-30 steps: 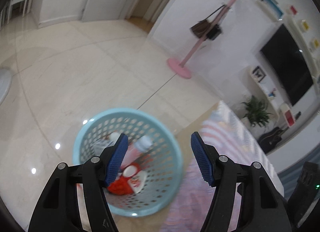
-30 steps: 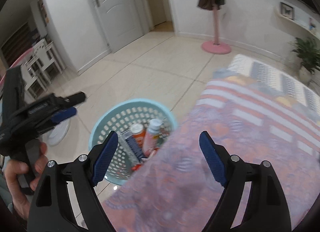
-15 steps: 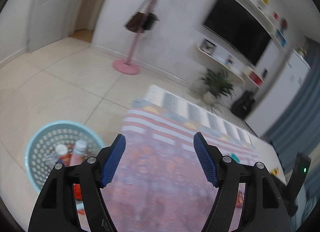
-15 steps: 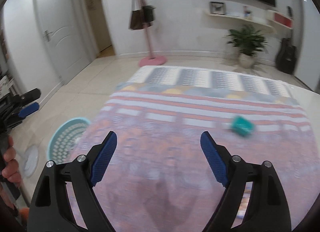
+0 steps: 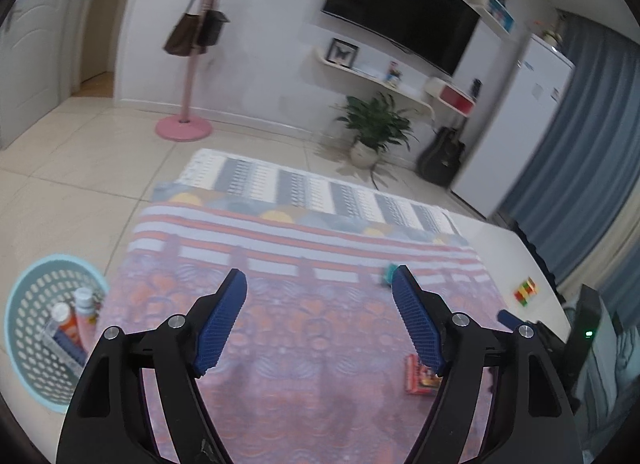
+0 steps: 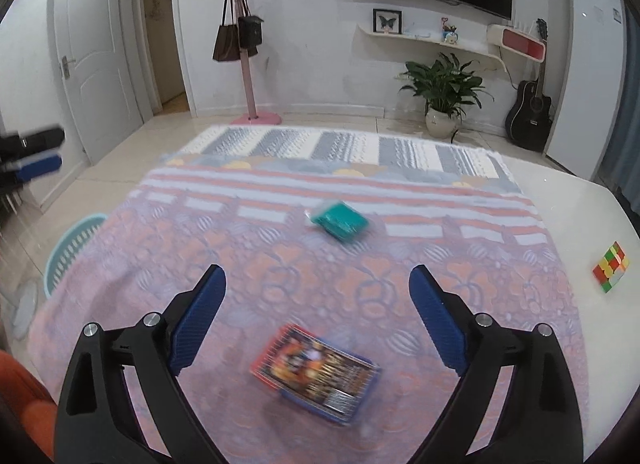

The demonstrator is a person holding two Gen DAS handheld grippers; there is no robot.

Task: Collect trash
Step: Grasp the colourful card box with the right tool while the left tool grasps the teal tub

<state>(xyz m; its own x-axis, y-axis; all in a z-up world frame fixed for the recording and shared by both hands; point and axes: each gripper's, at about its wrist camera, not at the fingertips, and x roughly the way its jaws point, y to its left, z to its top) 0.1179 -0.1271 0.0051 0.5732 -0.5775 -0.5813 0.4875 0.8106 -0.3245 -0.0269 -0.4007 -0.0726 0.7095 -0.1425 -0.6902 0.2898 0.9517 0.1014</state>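
A flat colourful snack packet (image 6: pixel 316 372) lies on the patterned tablecloth (image 6: pixel 280 264), just below and between the fingers of my right gripper (image 6: pixel 318 318), which is open and empty above it. The packet also shows in the left wrist view (image 5: pixel 420 378). A teal wrapper (image 6: pixel 339 220) lies further back on the cloth; in the left wrist view (image 5: pixel 387 274) it is partly hidden behind a finger. My left gripper (image 5: pixel 320 320) is open and empty over the cloth. A light blue perforated basket (image 5: pixel 38 328) holding bottles and wrappers stands on the floor at the left, and its rim shows in the right wrist view (image 6: pixel 70 248).
A Rubik's cube (image 6: pixel 611 267) sits on the bare white table at the right. A pink coat stand (image 6: pixel 250 64) with bags, a potted plant (image 6: pixel 442 98) and a guitar (image 6: pixel 530 112) stand by the far wall. The floor around the basket is tiled.
Both grippers have swung from the basket on the floor over to the table. The snack packet and teal wrapper have come into view. Both stay open.
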